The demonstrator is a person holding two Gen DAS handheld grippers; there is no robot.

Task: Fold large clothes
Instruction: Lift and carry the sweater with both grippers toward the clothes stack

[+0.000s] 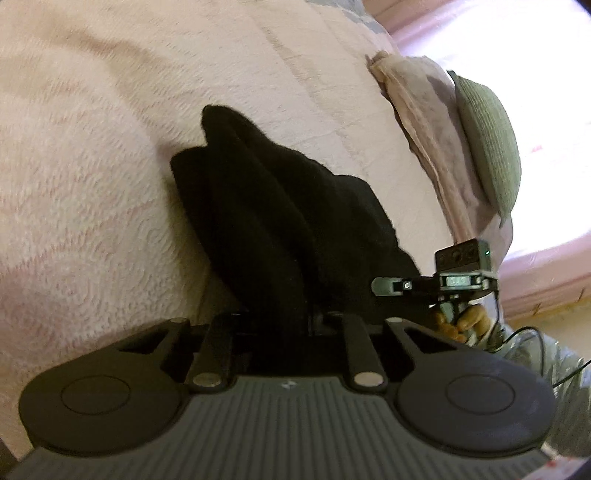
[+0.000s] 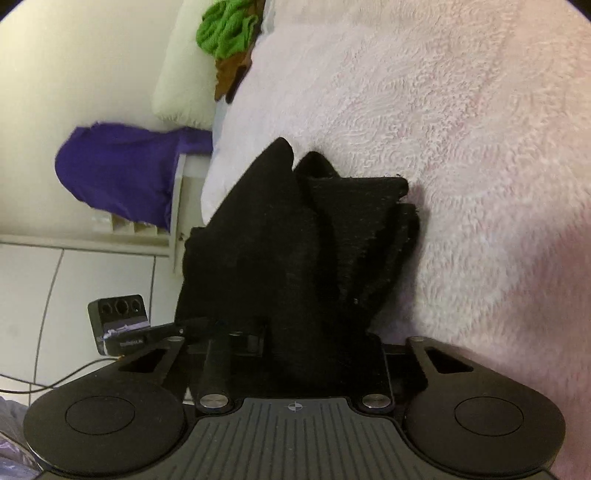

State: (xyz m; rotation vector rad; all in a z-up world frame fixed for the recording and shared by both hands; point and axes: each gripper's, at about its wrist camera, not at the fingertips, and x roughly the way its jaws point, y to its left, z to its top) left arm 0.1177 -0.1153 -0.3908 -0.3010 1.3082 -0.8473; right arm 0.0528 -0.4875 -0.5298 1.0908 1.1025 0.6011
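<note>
A black garment (image 1: 277,206) lies bunched in long folds on a fluffy pink blanket (image 1: 92,184). In the left wrist view its near end runs between the fingers of my left gripper (image 1: 284,321), which is shut on it. In the right wrist view the same black garment (image 2: 295,240) fills the gap of my right gripper (image 2: 306,336), which is shut on a thick bunch of it. The right gripper (image 1: 391,286) also shows at the garment's right edge, held by a person's hand (image 1: 461,321). The fingertips of both grippers are hidden in the cloth.
A pinkish pillow (image 1: 424,140) and a green cushion (image 1: 487,140) lie at the bed's far right. In the right wrist view a green cloth (image 2: 229,29), a white pillow (image 2: 184,74) and a purple cloth (image 2: 118,170) sit past the bed's left edge, above a tiled floor (image 2: 74,288).
</note>
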